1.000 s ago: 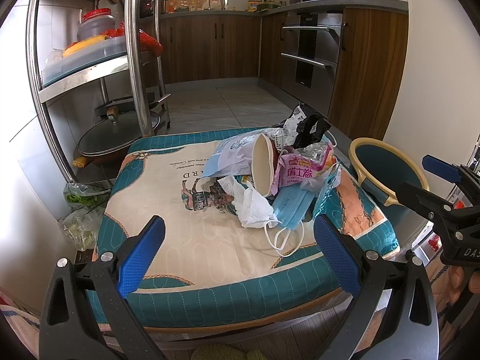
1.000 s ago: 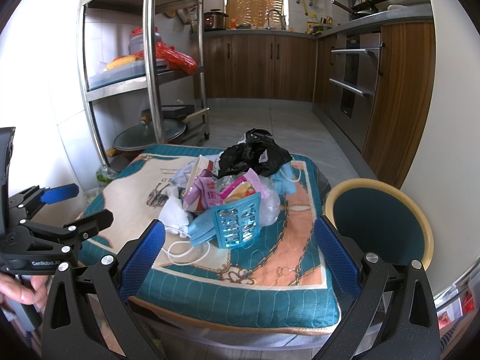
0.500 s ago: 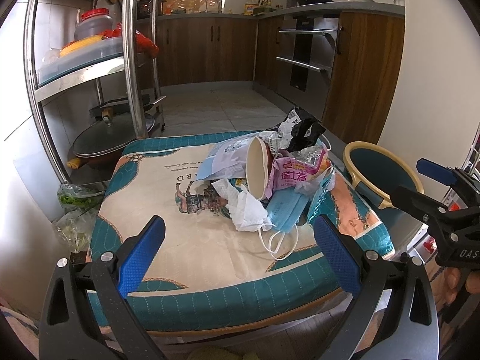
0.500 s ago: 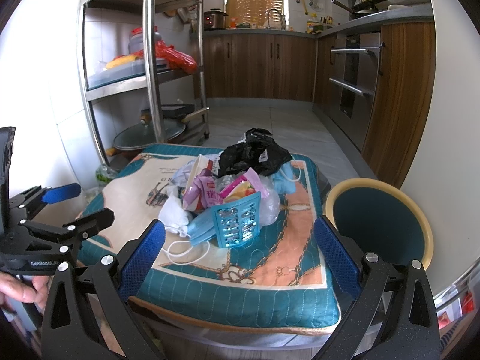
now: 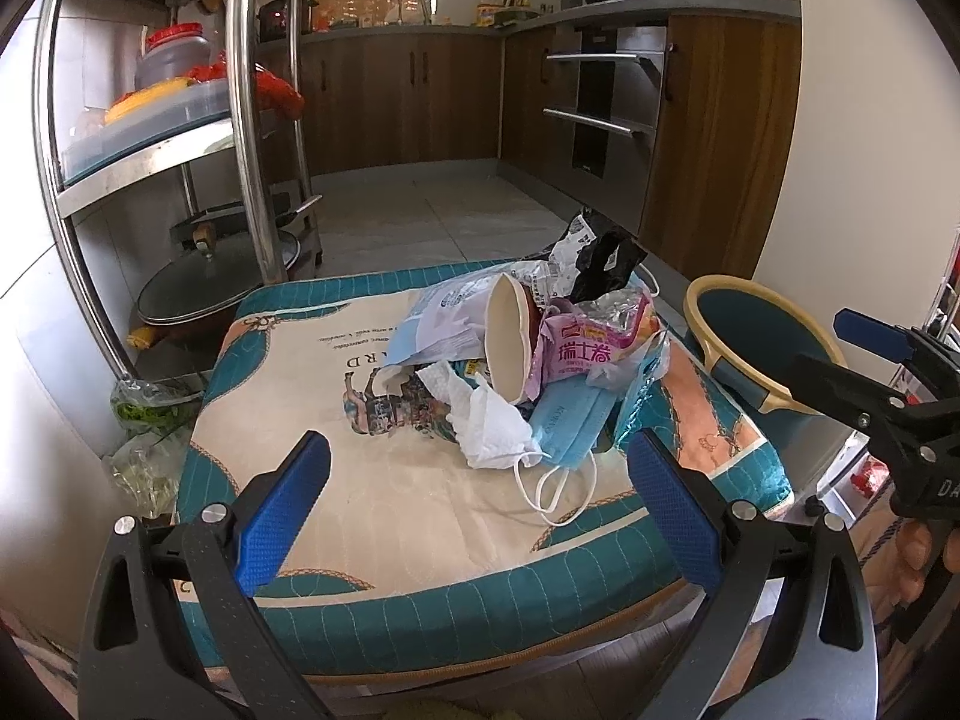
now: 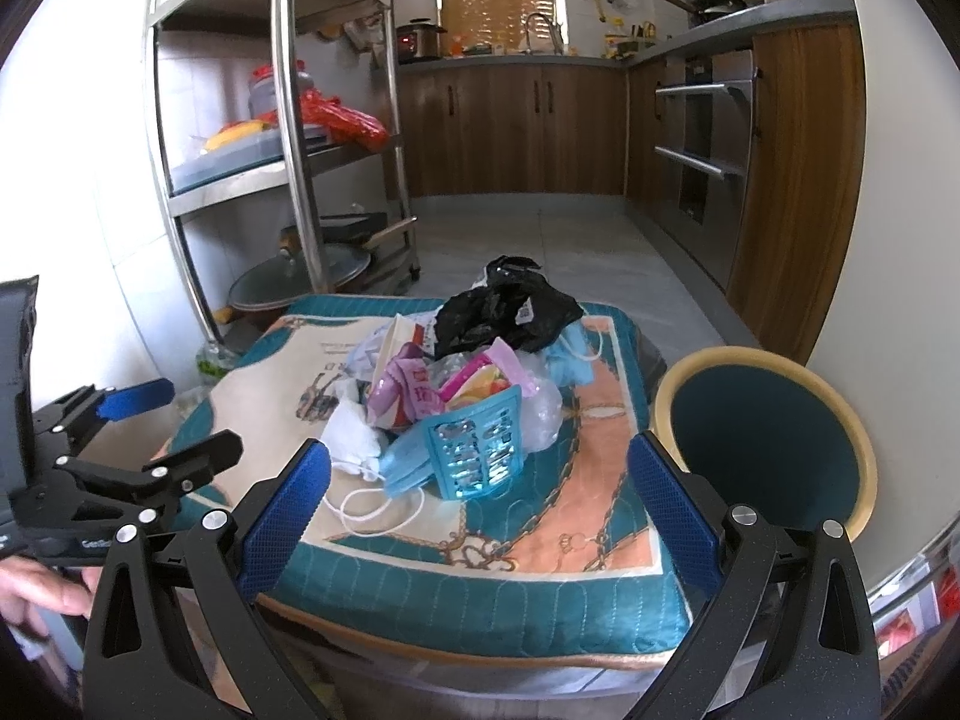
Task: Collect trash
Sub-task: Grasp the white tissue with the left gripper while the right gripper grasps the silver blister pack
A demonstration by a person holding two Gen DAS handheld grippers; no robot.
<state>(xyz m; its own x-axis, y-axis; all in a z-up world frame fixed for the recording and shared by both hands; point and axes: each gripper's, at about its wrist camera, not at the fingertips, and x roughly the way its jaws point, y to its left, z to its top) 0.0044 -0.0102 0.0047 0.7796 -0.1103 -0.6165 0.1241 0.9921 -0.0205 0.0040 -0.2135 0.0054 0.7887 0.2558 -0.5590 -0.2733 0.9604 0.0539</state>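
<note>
Both grippers, left point(image 5: 474, 504) and right point(image 6: 477, 501), gape empty (cushion's point(image 5: 384, 546) near edge bare)

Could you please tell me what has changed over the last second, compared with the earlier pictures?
Only the left gripper moved: its view slid slightly left and back, so the trash pile sits a little further right and lower in its frame. The right gripper held its place. Both are open and empty; the pile, the cushion and the bin lie as before.
</note>
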